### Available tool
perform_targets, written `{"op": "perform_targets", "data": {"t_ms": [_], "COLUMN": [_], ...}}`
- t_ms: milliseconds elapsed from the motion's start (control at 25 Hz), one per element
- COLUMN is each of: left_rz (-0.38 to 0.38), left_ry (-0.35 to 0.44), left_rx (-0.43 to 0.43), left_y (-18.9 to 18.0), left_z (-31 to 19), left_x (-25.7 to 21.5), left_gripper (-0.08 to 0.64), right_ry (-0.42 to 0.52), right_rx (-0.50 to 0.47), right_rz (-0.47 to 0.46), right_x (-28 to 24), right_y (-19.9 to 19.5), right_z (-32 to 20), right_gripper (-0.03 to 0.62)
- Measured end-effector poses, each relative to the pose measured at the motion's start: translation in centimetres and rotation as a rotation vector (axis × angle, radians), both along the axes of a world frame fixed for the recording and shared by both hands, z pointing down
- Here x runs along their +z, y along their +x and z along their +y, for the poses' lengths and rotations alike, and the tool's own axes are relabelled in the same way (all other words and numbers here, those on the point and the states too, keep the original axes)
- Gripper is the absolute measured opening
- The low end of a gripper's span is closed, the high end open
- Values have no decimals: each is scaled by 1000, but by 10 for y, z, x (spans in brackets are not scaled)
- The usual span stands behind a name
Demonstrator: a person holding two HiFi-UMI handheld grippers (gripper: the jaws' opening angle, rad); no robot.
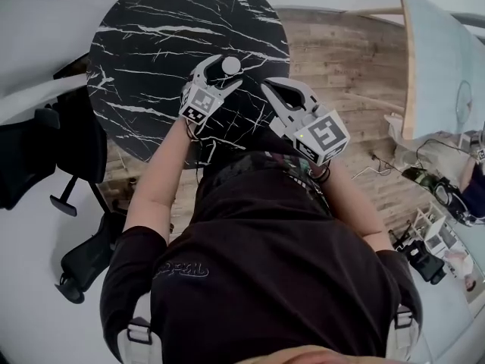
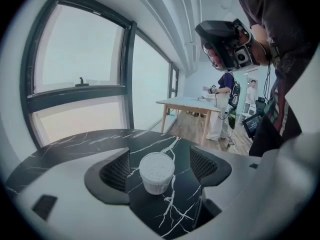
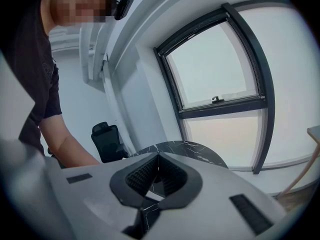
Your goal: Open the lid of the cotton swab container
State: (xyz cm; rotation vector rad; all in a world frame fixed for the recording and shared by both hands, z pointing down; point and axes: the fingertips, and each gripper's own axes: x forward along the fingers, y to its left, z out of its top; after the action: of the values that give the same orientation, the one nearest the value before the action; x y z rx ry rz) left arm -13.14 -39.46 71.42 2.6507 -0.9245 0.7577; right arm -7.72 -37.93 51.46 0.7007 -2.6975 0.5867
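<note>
Round black bench (image 1: 144, 44) veined in white, near edge swallowed by the person (image 1: 265, 264) in a dark shirt leaning over it, both forearms cutting across the rim. Left edge partly masked by a black chair (image 1: 26, 154). Far edge clipped at the top of the head view. In the right gripper view, only a sliver of the bench past the gripper's body.

Left gripper (image 1: 227, 70) reaching in from the near edge, jaws released and spread wide, straddling the cotton swab container (image 2: 157, 171). In the left gripper view, bare bench on either side between pad and tub wall, neither pad touching.

Right gripper (image 3: 158, 159) just to the right of the left one, apart from the tub, jaws clenched tip to tip on nothing.

Stands upright a little right of the bench's middle, well in from every edge. Small round tub, pale and translucent, narrowing slightly toward the base, packed to the top with white swab tips that read as a pebbled disc. Hard to tell whether a clear lid lies over them, the top rim being too small and soft to settle it. From the head view, no more than a small white dot between the left jaws.
</note>
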Motion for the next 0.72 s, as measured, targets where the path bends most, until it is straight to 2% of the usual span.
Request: {"op": "perform_targets", "data": {"t_ms": [280,720], "left_rz": [-51,-122], "left_ry": [-59,-98], "left_rx": [-23,-18], "left_y": [-1,3], "left_z": [-5,-9], "left_x": [42,79], "left_gripper": [373,373], "right_ry": [-23,-44], "right_rx": [18,22], "right_rz": [16,30], "right_x": [8,17], "right_y": [11,23], "right_z": [-4,-4], "right_gripper": [21,23]}}
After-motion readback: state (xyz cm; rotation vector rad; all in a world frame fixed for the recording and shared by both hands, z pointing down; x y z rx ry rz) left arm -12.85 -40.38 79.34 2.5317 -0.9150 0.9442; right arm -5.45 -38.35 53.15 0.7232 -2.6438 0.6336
